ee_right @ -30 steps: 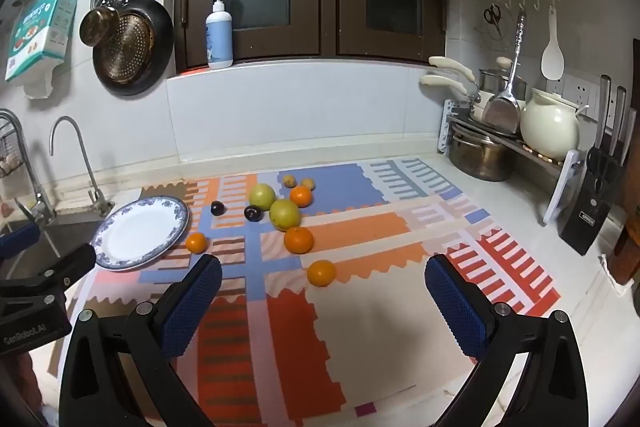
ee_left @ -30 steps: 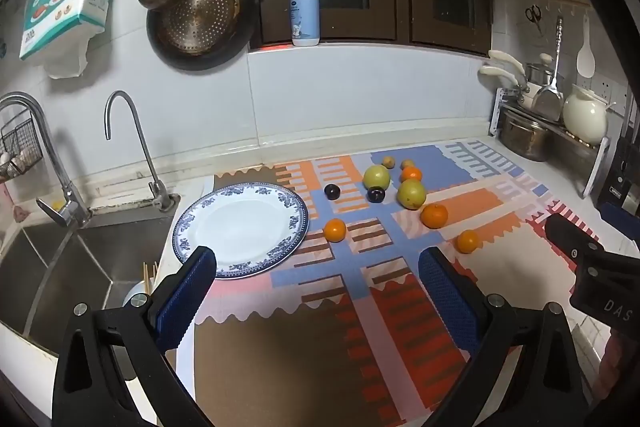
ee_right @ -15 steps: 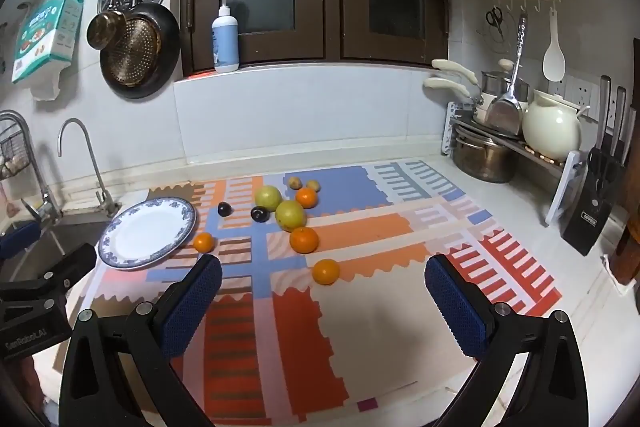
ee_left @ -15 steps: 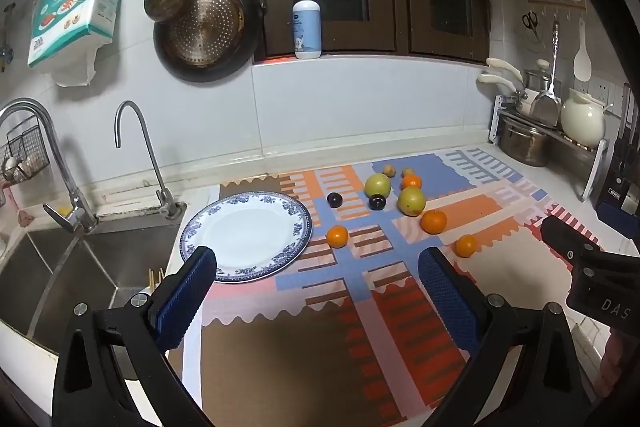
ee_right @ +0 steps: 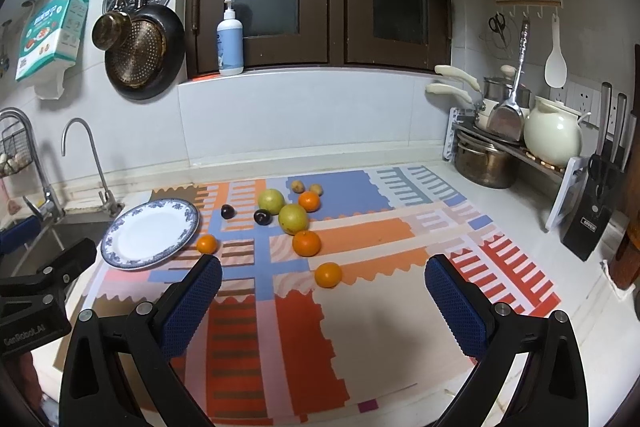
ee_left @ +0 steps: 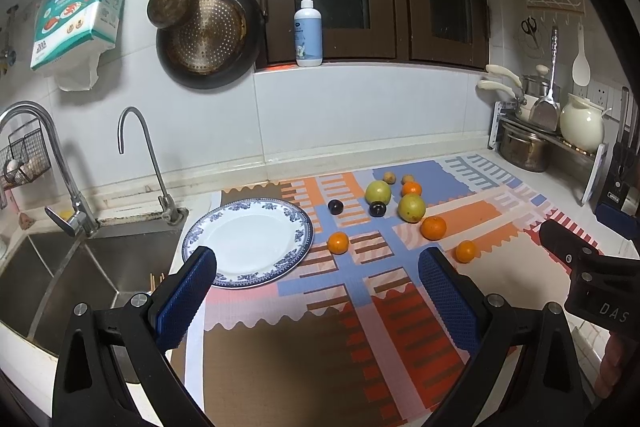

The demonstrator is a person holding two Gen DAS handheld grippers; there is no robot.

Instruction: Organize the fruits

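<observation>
A blue-rimmed white plate (ee_left: 248, 241) (ee_right: 150, 233) lies bare on the patterned mat beside the sink. To its right lie several fruits: oranges (ee_left: 338, 242) (ee_right: 327, 274), two green apples (ee_left: 411, 207) (ee_right: 293, 218), two dark plums (ee_left: 335, 206) (ee_right: 228, 211) and two small brown fruits (ee_right: 297, 186). My left gripper (ee_left: 316, 291) is open and empty, held above the mat in front of the plate. My right gripper (ee_right: 322, 293) is open and empty, near the front of the mat, short of the nearest orange.
A steel sink (ee_left: 60, 279) with two taps (ee_left: 136, 155) lies left of the plate. A rack with pots and a cream jug (ee_right: 552, 137) stands at the right, with a knife block (ee_right: 590, 223) beside it. Pans hang on the wall (ee_left: 204, 35). A soap bottle (ee_right: 230, 41) stands on the sill.
Both grippers have tilted up and drawn back slightly, so the fruits and plate sit a little lower in view. Nothing on the mat has moved.
</observation>
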